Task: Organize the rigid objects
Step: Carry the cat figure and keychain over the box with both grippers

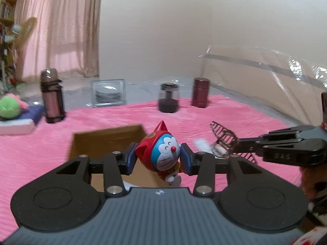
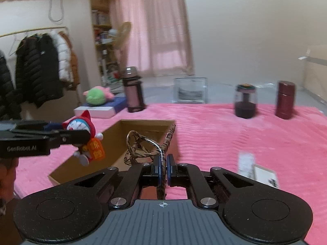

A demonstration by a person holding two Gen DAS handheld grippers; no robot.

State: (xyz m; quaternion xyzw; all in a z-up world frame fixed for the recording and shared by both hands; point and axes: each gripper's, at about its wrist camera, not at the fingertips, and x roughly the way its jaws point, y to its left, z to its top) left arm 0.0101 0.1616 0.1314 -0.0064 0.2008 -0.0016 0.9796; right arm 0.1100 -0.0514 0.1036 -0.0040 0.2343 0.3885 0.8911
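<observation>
The left gripper [image 1: 157,156] is clamped on a Doraemon figure [image 1: 163,153], its blue pads pressed against the sides of the red-hooded head. The figure hangs off the blanket [image 1: 102,118], tilted, over the near right edge of an open cardboard box [image 1: 106,136]; from the right wrist view it sits at the box's left side, an orange tag at its belly.

The right gripper [image 2: 162,164] is closed narrow on a pair of glasses [image 2: 147,145] with a patterned brown frame. It pinches one temple arm between its pads, and the rest of the frame sticks forward and up over the box [image 2: 143,126]. In the left wrist view the glasses [image 1: 224,140] appear just right of the figure, lifted clear of the blanket; that part is blurred, so exactly which part of the frame is caught is hard to tell.

Just right of the right gripper, white cards [image 2: 255,169] lie on the blanket [image 2: 224,132].

Farther back stand a flask [image 1: 52,96], a dark jar [image 1: 168,98] and a maroon canister [image 1: 201,91], well apart in a row. A clear glass block [image 1: 108,92] stands beyond the blanket's far edge. At far left, a green and pink plush [image 1: 10,107] rests on a flat white box [image 1: 16,126].
</observation>
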